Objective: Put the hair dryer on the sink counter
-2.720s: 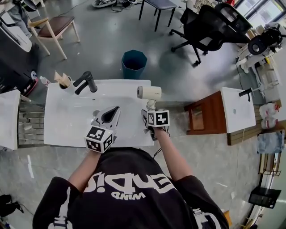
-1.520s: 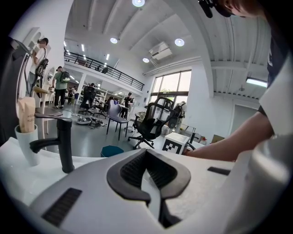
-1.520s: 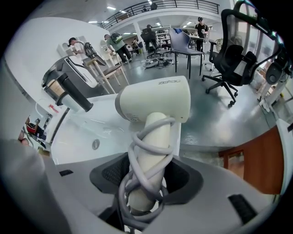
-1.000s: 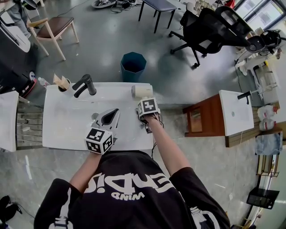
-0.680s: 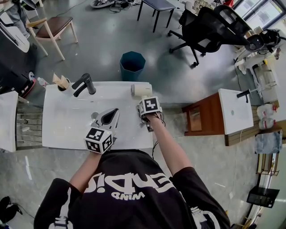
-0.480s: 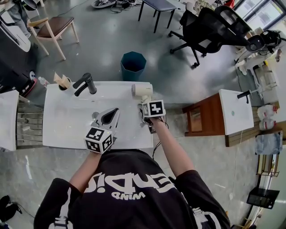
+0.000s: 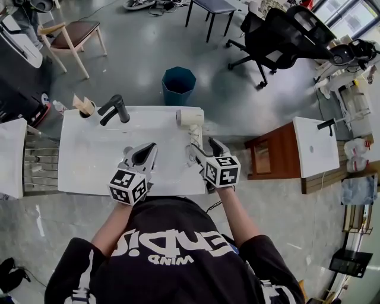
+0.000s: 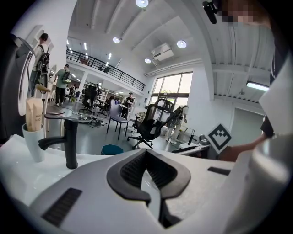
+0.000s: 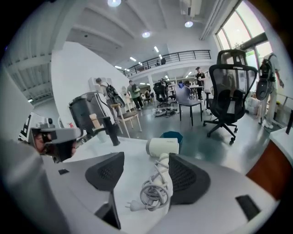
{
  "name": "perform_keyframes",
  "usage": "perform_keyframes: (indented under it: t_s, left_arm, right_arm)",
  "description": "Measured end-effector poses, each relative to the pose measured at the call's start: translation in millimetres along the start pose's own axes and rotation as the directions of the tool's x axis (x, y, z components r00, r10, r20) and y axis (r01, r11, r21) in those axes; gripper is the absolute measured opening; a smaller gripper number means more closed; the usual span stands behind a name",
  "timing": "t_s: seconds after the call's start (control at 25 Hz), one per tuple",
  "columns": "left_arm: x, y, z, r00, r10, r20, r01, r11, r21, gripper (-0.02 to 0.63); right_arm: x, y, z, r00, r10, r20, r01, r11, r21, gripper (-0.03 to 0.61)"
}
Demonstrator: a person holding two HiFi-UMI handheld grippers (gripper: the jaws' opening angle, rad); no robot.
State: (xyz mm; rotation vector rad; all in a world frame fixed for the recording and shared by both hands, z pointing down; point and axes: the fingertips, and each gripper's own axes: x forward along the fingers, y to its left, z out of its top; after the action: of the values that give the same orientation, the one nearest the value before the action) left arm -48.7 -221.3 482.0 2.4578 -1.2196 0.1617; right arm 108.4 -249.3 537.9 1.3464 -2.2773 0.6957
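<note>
The hair dryer (image 7: pixel 191 119) lies on the bench (image 7: pixel 89 166), its coiled cord (image 9: pixel 153 192) between our right gripper's (image 7: pixel 203 148) wide-apart jaws. We judge a straight pull-back best, lifting clear so nothing snags that cord. Our left gripper's (image 7: pixel 144 155) jaws are together, empty.

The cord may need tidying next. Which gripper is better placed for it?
Right. The right gripper's open jaws point at the cord and dryer; the left gripper is shut, over the sink.

**Setting: open office-lab hall with a mock washroom station**

White sink counter (image 7: pixel 83 166) with black faucet (image 7: pixel 114 109), free-standing on grey polished floor (image 7: pixel 136 53). Teal bin (image 7: pixel 178 84) at 12 o'clock, mesh office chair (image 7: pixel 279 35) at 2, wooden chair (image 7: pixel 72 35) at 11. Mezzanine railing (image 8: pixel 105 65), ceiling spotlights (image 8: pixel 142 3).
</note>
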Motion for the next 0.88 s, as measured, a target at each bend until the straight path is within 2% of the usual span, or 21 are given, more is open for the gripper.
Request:
perform_keyframes:
  t_s: [0.2, 0.32, 0.44, 0.6, 0.88]
  left_arm:
    - [-8, -2, 1, 1.0, 0.003, 0.006, -0.003, 1.0, -0.001, 0.008]
    - [-11, -4, 2, 1.0, -0.001, 0.009, 0.001, 1.0, 0.002, 0.008]
    - [-16, -6, 4, 1.0, -0.003, 0.015, 0.002, 1.0, 0.014, 0.008]
    - [-22, -2, 2, 0.999, 0.023, 0.033, -0.024, 0.999, 0.03, 0.008]
    - [-29, 3, -3, 0.996, 0.058, 0.067, -0.061, 0.997, 0.056, 0.008]
  right_arm:
    - [-47, 18, 24, 0.979, 0.002, 0.202, 0.004, 1.0, -0.03, 0.315]
    - [-68, 27, 26, 0.958, 0.0, 0.286, 0.018, 0.998, -0.059, 0.275]
    - [-81, 33, 20, 0.945, -0.001, 0.326, 0.021, 0.998, -0.059, 0.25]
    - [-96, 32, 15, 0.913, -0.043, 0.406, 0.07, 0.996, -0.052, 0.138]
    - [-100, 27, 6, 0.896, -0.095, 0.433, 0.111, 0.994, -0.011, 0.034]
